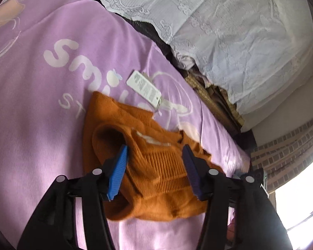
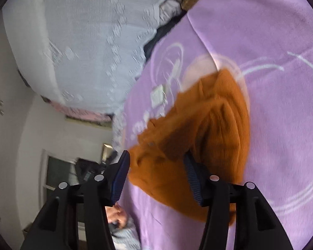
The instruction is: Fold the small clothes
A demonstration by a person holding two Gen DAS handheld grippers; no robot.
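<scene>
Left gripper (image 1: pixel 155 149): jaws spread wide, the ribbed band of the orange knit garment (image 1: pixel 148 166) sitting between the blue pads (image 1: pixel 116 173) with no visible pinch; contact with the cloth cannot be confirmed. Right gripper (image 2: pixel 156 156): jaws likewise spread, one pad over the garment's edge, the other hanging beyond it; this view is motion-blurred, so touch is uncertain. Judgement: both tools bracket the cloth from opposite sides, probably set to take hold of an edge or to smooth it for a fold. Garment lies bunched on the purple blanket (image 1: pixel 41 114) covering the bed, partly over the white "smile" lettering (image 1: pixel 77 62). It is rust-orange, ribbed knit, with a rounded opening (neck or sleeve, unclear) near the left jaws and a pale mark across the front; the right view shows what may be small buttons. Layers overlap loosely, not yet a neat fold. A white hang tag (image 1: pixel 144 87) lies just beyond it. Farther out, a pale embroidered cover (image 1: pixel 229 20)
</scene>
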